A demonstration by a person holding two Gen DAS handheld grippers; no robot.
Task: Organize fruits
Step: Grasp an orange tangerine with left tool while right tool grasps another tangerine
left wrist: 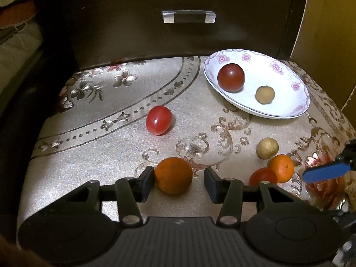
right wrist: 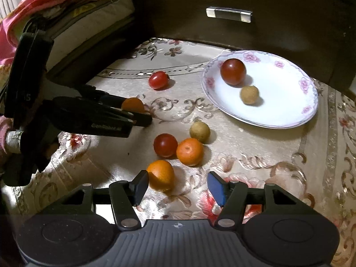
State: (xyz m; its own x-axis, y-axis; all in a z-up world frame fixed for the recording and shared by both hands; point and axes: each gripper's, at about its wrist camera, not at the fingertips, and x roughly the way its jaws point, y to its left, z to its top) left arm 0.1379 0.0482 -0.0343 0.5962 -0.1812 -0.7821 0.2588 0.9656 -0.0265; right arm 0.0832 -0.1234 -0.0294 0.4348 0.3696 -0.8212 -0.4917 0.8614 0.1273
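A white floral plate [left wrist: 287, 82] [right wrist: 287, 102] at the back right holds a dark red tomato [left wrist: 231, 77] [right wrist: 233, 71] and a tan longan [left wrist: 264, 94] [right wrist: 249, 94]. My left gripper [left wrist: 179, 183] [right wrist: 142, 111] is open, with an orange [left wrist: 173, 175] [right wrist: 133, 105] between its fingers, touching the left one. My right gripper [right wrist: 178, 187] is open, an orange [right wrist: 160, 174] by its left finger. On the cloth lie a red tomato [left wrist: 158, 120] [right wrist: 158, 79], a longan [left wrist: 267, 148] [right wrist: 199, 131], an orange [left wrist: 281, 168] [right wrist: 189, 151] and a tomato [left wrist: 263, 176] [right wrist: 165, 145].
A dark wooden cabinet with a clear drawer handle [left wrist: 189, 17] [right wrist: 229, 14] stands behind the floral tablecloth [left wrist: 111, 151]. Folded bedding [right wrist: 66, 11] lies at the left. A yellow surface [left wrist: 329, 33] stands at the right. My right gripper's blue fingertip [left wrist: 324, 173] shows in the left wrist view.
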